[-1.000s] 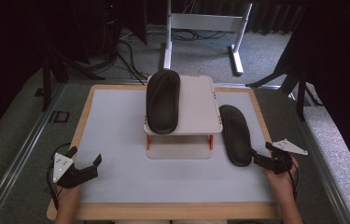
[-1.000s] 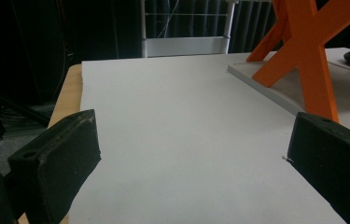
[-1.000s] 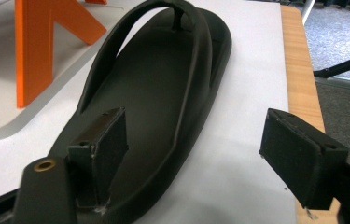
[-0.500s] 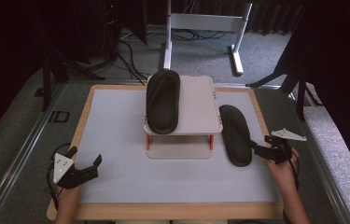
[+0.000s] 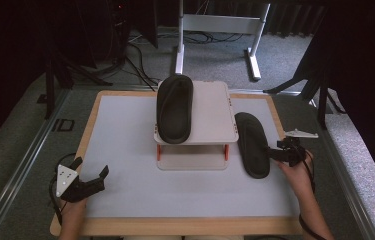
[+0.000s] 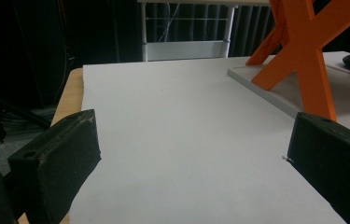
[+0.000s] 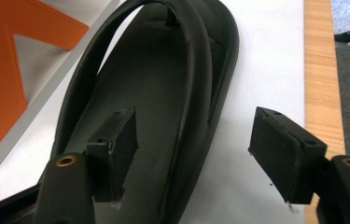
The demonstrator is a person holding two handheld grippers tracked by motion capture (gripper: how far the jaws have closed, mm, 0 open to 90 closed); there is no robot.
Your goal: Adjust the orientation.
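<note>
Resting on the worktop (image 5: 125, 200) are two black sandals and one small white stand (image 5: 210, 117) on orange legs. One sandal (image 5: 175, 107) lies on top of the stand; the second sandal (image 5: 251, 145) lies flat on the worktop just right of the stand. The right hand-held gripper (image 5: 274, 153) is at that second sandal's right edge, its jaws straddling the rim, having just been closing, the pads not yet pressing on it. The left hand-held gripper (image 5: 92, 172) hovers released, jaws wide apart, well left of the stand.
</note>
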